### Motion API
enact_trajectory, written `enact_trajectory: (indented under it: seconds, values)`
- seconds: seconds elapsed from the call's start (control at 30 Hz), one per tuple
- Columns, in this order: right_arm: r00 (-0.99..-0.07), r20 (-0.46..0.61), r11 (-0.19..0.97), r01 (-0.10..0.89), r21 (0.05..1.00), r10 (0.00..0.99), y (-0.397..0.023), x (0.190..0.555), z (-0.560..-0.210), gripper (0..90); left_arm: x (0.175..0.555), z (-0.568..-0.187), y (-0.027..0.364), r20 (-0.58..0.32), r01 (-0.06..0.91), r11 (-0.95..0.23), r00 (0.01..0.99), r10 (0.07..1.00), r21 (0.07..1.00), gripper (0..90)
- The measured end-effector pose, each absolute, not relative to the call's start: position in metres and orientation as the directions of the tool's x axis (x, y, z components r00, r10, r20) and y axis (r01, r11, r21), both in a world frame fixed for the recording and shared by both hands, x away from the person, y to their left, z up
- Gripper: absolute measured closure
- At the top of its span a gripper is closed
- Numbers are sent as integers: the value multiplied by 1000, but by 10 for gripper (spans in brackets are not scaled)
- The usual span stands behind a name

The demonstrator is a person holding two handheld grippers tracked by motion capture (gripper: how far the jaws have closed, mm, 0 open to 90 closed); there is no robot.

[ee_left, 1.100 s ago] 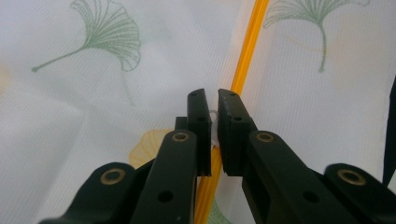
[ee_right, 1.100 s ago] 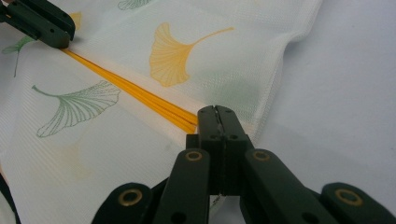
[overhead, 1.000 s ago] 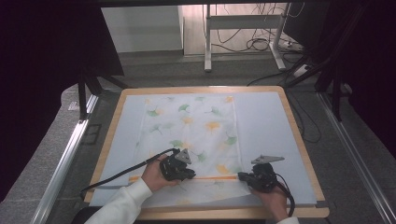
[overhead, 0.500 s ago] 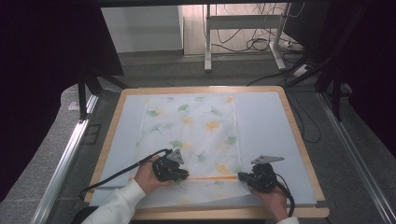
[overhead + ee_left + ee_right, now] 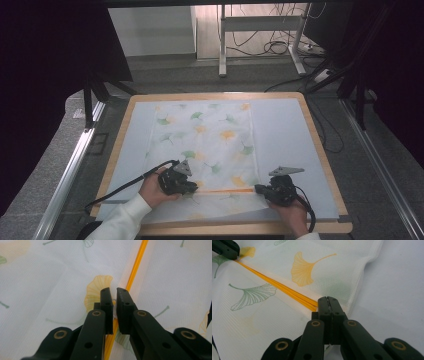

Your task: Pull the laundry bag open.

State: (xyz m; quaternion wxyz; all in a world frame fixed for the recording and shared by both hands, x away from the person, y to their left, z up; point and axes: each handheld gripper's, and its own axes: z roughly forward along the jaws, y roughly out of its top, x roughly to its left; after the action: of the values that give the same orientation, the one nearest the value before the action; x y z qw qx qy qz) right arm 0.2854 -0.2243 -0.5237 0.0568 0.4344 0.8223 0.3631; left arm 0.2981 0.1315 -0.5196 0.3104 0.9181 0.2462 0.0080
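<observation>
A white cloth [image 5: 210,135] printed with green and yellow ginkgo leaves lies flat on the table, its near part folded along an orange stripe [image 5: 225,190]. My left gripper [image 5: 192,189] is at the stripe's left end. In the left gripper view it [image 5: 114,293] is shut on a small pinch of cloth beside the stripe [image 5: 136,267]. My right gripper [image 5: 259,189] is at the stripe's right end. In the right gripper view it [image 5: 327,300] is shut on the cloth's orange edge [image 5: 277,287], with the left gripper [image 5: 224,248] far along the stripe.
The table has a pale mat [image 5: 285,130] with bare strips on both sides of the cloth and a wooden rim [image 5: 320,150]. Metal rails run along the left [image 5: 70,170] and right [image 5: 380,165]. A desk frame and cables [image 5: 260,40] stand beyond.
My left gripper has slid slightly to the left along the orange stripe. The right gripper has stayed where it was.
</observation>
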Motion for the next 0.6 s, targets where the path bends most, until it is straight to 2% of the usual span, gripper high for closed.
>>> enact_trajectory:
  seconds: [0.6]
  values:
    - [-616,224,359,674,646,755,-225,285,-524,898,295,-521,159,-149,480,-670,859,490,567,852]
